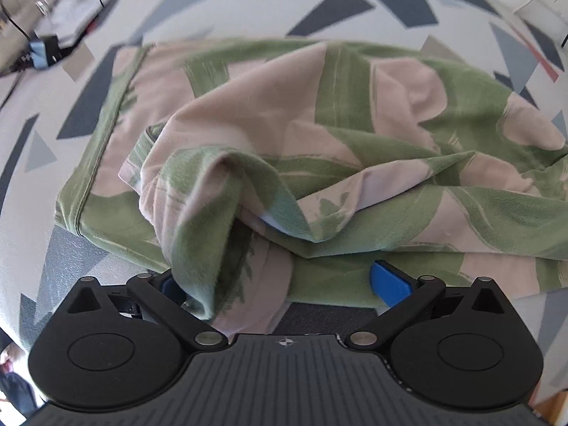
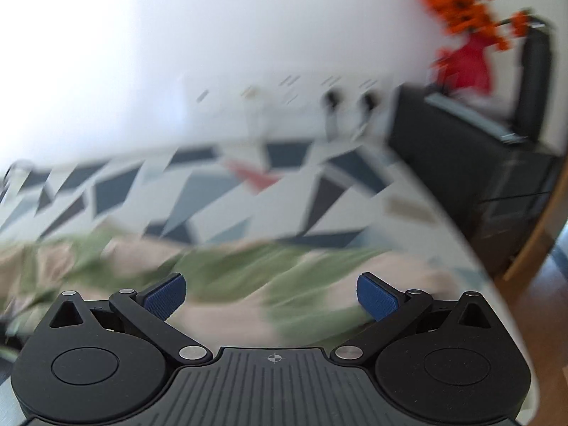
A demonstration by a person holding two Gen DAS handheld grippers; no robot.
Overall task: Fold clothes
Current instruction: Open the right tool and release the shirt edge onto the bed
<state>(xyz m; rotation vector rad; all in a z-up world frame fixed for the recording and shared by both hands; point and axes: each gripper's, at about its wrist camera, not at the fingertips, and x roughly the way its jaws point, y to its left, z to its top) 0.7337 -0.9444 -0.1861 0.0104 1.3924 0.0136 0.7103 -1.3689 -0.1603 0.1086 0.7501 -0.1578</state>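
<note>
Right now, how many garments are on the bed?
1: a green and pink garment lying rumpled on the patterned bedcover, just beyond both open grippers. More could be hidden underneath.

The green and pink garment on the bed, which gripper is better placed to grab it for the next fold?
Probably the left gripper: it hangs right over the garment, jaws open, a raised fold lying between the fingers. The right gripper is open too, but it looks across the garment's edge toward the wall, and its view is blurred.
</note>
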